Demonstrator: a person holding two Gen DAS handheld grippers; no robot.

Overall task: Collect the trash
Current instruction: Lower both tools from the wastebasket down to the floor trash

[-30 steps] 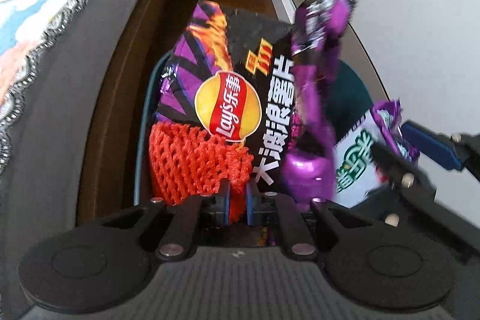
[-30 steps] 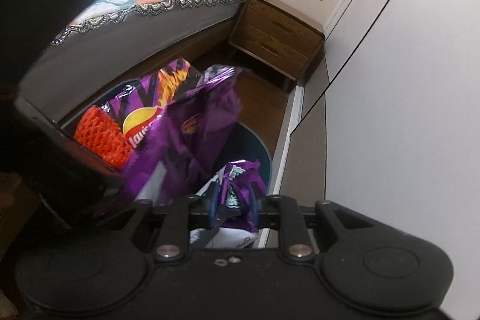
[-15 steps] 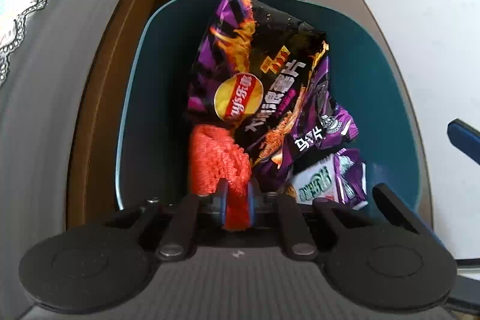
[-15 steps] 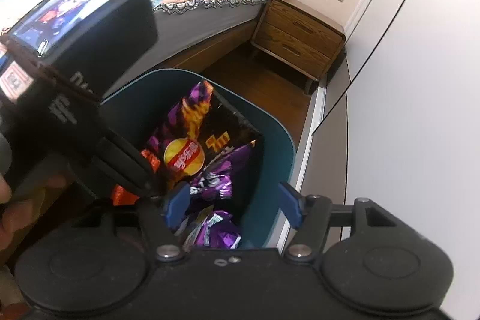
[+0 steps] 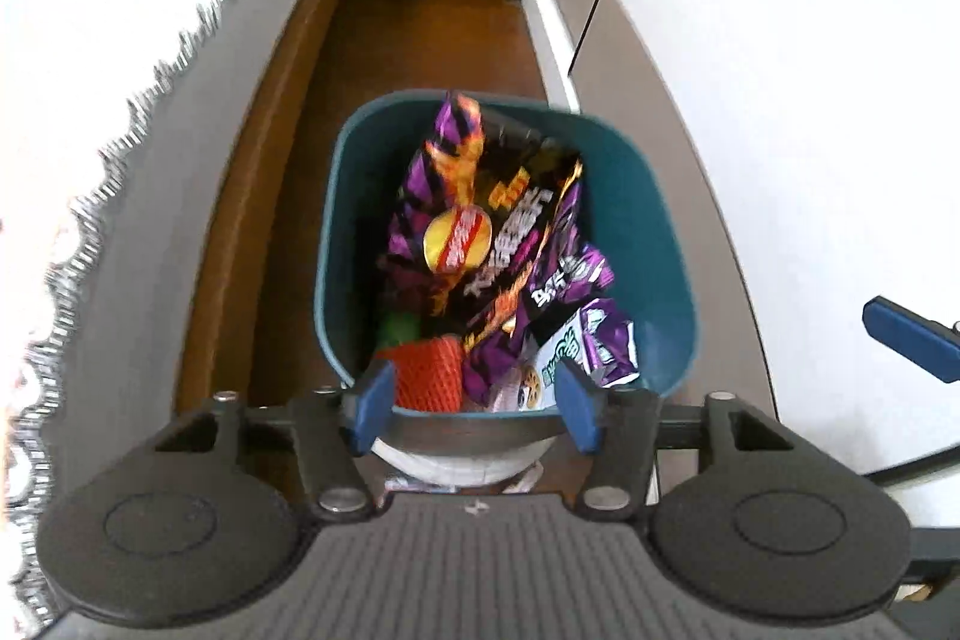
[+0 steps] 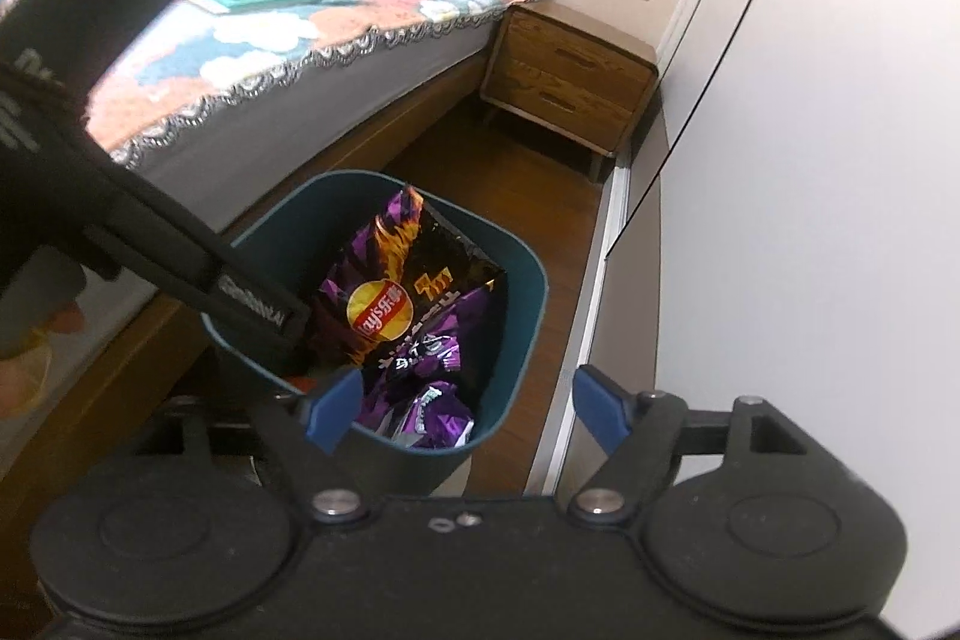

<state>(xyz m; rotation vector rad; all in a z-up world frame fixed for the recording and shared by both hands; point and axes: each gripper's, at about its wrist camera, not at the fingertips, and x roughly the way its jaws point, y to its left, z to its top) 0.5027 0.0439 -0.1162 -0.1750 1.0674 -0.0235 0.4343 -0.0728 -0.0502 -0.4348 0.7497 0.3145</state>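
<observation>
Our left tongs point(image 5: 474, 412) and right tongs point(image 6: 465, 409) hang empty, jaws opening, above the teal bin point(image 5: 654, 244); its wrappers point(image 5: 480, 232) lie directly below, nearer the left.

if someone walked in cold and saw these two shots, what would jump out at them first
Most likely the teal trash bin on the wooden floor between the bed and the white wardrobe wall, stuffed with a purple and black chip bag standing on end. Next, the red foam net and the smaller purple wrappers at the bin's near side, right beyond the left gripper, whose jaws are opening with nothing between them.
</observation>
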